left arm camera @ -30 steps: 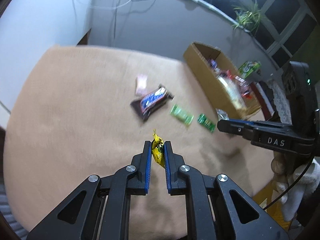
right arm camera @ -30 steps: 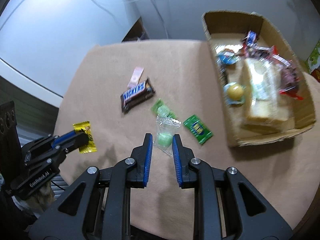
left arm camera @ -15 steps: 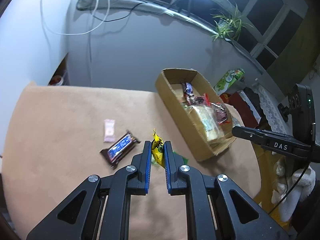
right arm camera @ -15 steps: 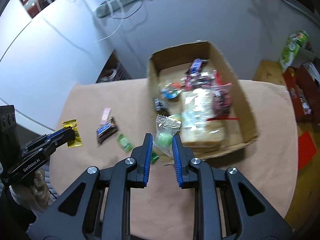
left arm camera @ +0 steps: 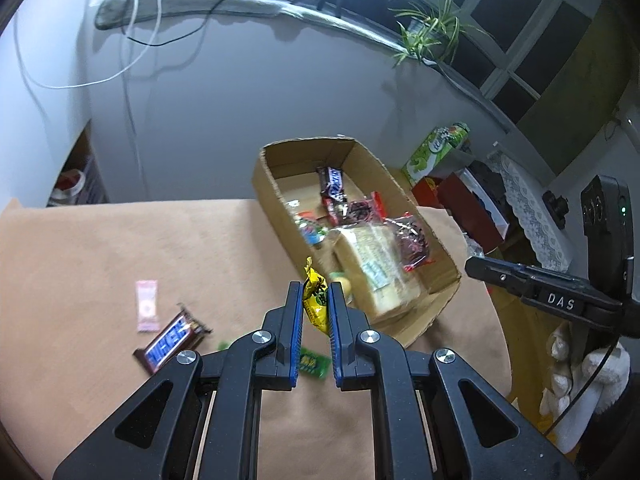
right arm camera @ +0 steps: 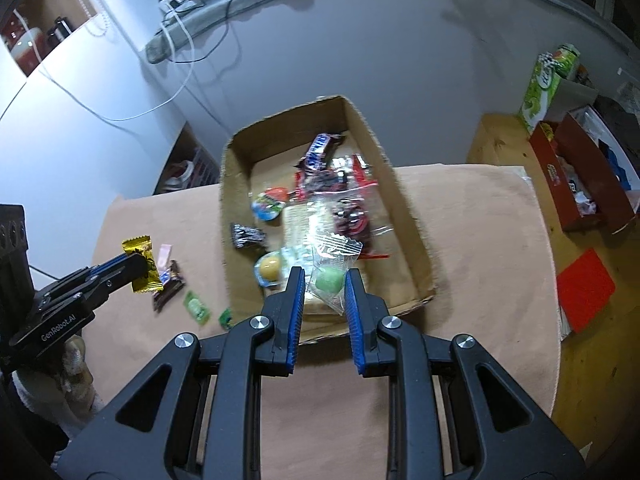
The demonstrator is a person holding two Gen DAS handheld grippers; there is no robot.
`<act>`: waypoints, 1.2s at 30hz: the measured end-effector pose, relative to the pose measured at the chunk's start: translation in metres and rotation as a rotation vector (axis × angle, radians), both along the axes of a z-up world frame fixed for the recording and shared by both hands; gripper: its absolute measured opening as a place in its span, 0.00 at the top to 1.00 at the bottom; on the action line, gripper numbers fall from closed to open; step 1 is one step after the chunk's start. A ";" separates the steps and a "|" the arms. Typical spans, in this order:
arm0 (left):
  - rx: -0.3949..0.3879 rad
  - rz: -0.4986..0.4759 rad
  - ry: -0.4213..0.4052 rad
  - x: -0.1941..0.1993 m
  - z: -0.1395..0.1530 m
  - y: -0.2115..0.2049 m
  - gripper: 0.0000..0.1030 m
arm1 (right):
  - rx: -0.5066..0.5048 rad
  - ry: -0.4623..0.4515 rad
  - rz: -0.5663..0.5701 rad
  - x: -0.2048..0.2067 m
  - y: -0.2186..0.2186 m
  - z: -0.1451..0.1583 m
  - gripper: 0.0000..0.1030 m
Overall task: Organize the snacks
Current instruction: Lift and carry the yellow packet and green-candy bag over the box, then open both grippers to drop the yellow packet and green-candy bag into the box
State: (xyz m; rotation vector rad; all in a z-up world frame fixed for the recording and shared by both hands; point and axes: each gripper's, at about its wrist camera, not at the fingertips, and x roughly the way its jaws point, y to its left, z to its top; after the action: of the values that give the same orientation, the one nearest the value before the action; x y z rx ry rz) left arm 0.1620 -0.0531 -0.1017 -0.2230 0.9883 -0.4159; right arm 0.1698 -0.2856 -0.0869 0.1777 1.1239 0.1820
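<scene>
Now each gripper pinches a snack: left gripper (left arm camera: 314, 296) the yellow candy (left arm camera: 315, 305), right gripper (right arm camera: 322, 282) the green candy (right arm camera: 330, 280).

box (right arm camera: 404, 216) top open | front half crowded | back corner free

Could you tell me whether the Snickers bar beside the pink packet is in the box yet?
Out: the Snickers bar lies on the tan cloth, outside the cardboard box.

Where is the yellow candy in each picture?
Left wrist view: the yellow candy is low in the middle, pinched in the left gripper.
Right wrist view: the yellow candy is at the far left, in the tip of the left gripper.
Shared landmark: the cardboard box of snacks, to the candy's right in both views.
</scene>
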 end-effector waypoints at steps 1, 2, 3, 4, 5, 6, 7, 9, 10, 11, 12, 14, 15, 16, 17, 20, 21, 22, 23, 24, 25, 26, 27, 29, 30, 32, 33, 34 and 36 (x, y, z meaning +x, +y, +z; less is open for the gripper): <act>0.004 -0.007 0.000 0.002 0.000 -0.005 0.90 | -0.002 0.004 -0.006 0.002 -0.002 -0.002 0.80; 0.006 -0.014 0.000 0.004 -0.001 -0.009 0.90 | -0.004 0.007 -0.010 0.003 -0.004 -0.003 0.80; 0.011 -0.024 0.002 0.007 -0.003 -0.014 0.90 | -0.008 0.012 -0.016 0.005 -0.006 -0.006 0.80; 0.015 -0.030 0.003 0.009 -0.003 -0.018 0.90 | -0.010 0.016 -0.020 0.007 -0.008 -0.008 0.80; 0.019 -0.039 0.004 0.012 -0.004 -0.023 0.90 | -0.014 0.020 -0.024 0.009 -0.009 -0.011 0.80; 0.024 -0.046 0.004 0.013 -0.005 -0.027 0.90 | -0.017 0.023 -0.026 0.010 -0.010 -0.012 0.80; 0.029 -0.056 0.003 0.014 -0.006 -0.032 0.90 | -0.021 0.025 -0.028 0.012 -0.011 -0.014 0.80; 0.035 -0.073 0.004 0.018 -0.007 -0.039 0.90 | -0.027 0.032 -0.031 0.015 -0.013 -0.018 0.79; 0.041 -0.082 0.004 0.020 -0.008 -0.044 0.90 | -0.029 0.035 -0.032 0.017 -0.015 -0.020 0.79; 0.048 -0.089 0.002 0.022 -0.009 -0.048 0.90 | -0.032 0.037 -0.033 0.018 -0.015 -0.021 0.79; 0.056 -0.098 0.001 0.024 -0.010 -0.053 0.90 | -0.036 0.040 -0.033 0.020 -0.016 -0.023 0.79; 0.063 -0.106 0.001 0.027 -0.011 -0.059 0.90 | -0.041 0.043 -0.033 0.022 -0.017 -0.024 0.79; 0.068 -0.110 0.001 0.028 -0.011 -0.062 0.90 | -0.045 0.045 -0.034 0.023 -0.018 -0.026 0.79; 0.070 -0.114 0.001 0.030 -0.012 -0.064 0.90 | -0.045 0.047 -0.035 0.023 -0.019 -0.027 0.79; 0.072 -0.116 0.002 0.031 -0.012 -0.066 0.90 | -0.047 0.049 -0.037 0.024 -0.020 -0.028 0.79; 0.076 -0.124 0.010 0.035 -0.014 -0.071 0.90 | -0.045 0.054 -0.036 0.027 -0.021 -0.031 0.79; 0.077 -0.126 0.011 0.036 -0.014 -0.072 0.90 | -0.045 0.056 -0.034 0.027 -0.021 -0.032 0.79; 0.077 -0.129 0.013 0.037 -0.015 -0.073 0.90 | -0.046 0.057 -0.033 0.027 -0.021 -0.032 0.79; 0.076 -0.132 0.017 0.038 -0.015 -0.074 0.89 | -0.046 0.057 -0.033 0.028 -0.021 -0.032 0.79; 0.078 -0.132 0.018 0.038 -0.015 -0.075 0.89 | -0.046 0.058 -0.032 0.028 -0.021 -0.033 0.79; 0.080 -0.134 0.019 0.039 -0.016 -0.076 0.89 | -0.046 0.059 -0.032 0.029 -0.021 -0.033 0.79; 0.080 -0.138 0.021 0.039 -0.016 -0.076 0.89 | -0.048 0.058 -0.031 0.029 -0.021 -0.033 0.79; 0.082 -0.140 0.020 0.039 -0.017 -0.076 0.89 | -0.049 0.058 -0.030 0.029 -0.021 -0.033 0.79; 0.090 -0.149 0.018 0.039 -0.017 -0.079 0.89 | -0.049 0.055 -0.029 0.030 -0.020 -0.033 0.79; 0.094 -0.155 0.017 0.039 -0.017 -0.079 0.88 | -0.054 0.048 -0.031 0.030 -0.020 -0.032 0.78; 0.094 -0.159 0.023 0.040 -0.017 -0.081 0.83 | -0.058 0.050 -0.031 0.031 -0.021 -0.033 0.69; 0.100 -0.156 0.027 0.040 -0.018 -0.081 0.76 | -0.060 0.046 -0.032 0.030 -0.021 -0.032 0.60; 0.104 -0.150 0.024 0.040 -0.018 -0.081 0.72 | -0.062 0.043 -0.032 0.030 -0.021 -0.031 0.57; 0.101 -0.140 0.023 0.041 -0.017 -0.079 0.69 | -0.059 0.038 -0.032 0.029 -0.021 -0.030 0.54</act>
State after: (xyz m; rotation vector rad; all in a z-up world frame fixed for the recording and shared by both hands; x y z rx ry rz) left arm 0.2027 -0.1321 -0.1192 -0.0680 1.0476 -0.4902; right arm 0.1992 -0.3062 -0.1171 0.1469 1.1625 0.1171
